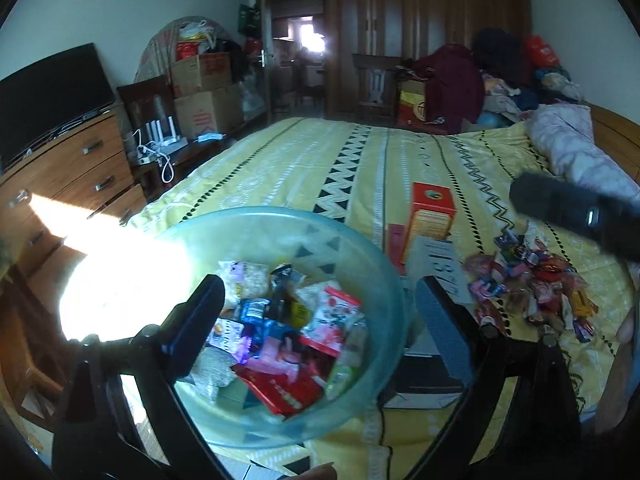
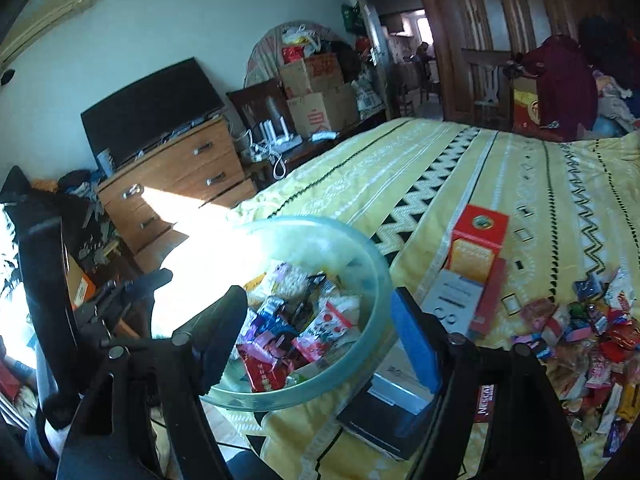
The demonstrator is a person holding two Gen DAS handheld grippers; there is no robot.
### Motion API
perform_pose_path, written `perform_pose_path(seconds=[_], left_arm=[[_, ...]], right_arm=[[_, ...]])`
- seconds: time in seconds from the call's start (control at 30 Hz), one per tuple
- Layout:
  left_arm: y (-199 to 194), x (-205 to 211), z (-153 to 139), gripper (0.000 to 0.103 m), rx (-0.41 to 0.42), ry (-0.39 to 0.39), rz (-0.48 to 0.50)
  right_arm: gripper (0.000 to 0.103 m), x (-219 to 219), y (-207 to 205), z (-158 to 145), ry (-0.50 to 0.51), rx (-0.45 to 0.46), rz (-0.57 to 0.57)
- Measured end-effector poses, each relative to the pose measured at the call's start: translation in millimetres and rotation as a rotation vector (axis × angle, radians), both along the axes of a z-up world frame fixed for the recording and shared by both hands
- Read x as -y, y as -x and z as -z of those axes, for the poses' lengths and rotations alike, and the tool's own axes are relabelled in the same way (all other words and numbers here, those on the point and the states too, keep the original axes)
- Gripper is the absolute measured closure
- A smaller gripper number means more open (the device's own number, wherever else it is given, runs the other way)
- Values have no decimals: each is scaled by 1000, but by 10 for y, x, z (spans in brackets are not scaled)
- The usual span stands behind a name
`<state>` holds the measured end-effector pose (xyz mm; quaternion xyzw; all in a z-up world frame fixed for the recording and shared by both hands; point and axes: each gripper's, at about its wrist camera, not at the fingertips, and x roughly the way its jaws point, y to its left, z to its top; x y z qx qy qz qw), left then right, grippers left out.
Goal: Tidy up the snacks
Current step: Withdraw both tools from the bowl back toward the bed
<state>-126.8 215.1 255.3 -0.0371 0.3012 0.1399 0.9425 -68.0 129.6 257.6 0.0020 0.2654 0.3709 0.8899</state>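
Yellow patterned bedspread (image 1: 304, 160) under glass bowl (image 1: 360, 248) of snack packets (image 1: 288, 320), both grippers open

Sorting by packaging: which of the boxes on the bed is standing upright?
The red-and-orange carton, just beyond the bowl. It stands on end; the white box and dark box lie flat.

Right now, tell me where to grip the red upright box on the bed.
Grip the red box across its narrow upper body, coming from above. It stands upright on the bedspread, tall and slim, with its top clear; papers crowd its base.
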Motion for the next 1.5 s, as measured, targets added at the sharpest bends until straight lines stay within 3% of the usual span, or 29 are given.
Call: perform_pose_path(seconds=[0.23, 0.37, 0.47, 0.87, 1.5], left_arm=[[108, 740, -146, 2, 23, -36, 137], [132, 1100, -129, 2, 10, -59, 208], [152, 1346, -116, 2, 6, -93, 251], [224, 1963, -137, 2, -1, -143, 352], [283, 2173, -156, 2, -5, -134, 386]], right_arm=[[5, 950, 313, -642, -160, 129, 164], [0, 1386, 514, -876, -324, 135, 182], [0, 1527, 624, -1017, -376, 141, 178], [0, 1928, 832, -1018, -408, 121, 178], [0, 2107, 953, -1027, -412, 138, 196]])
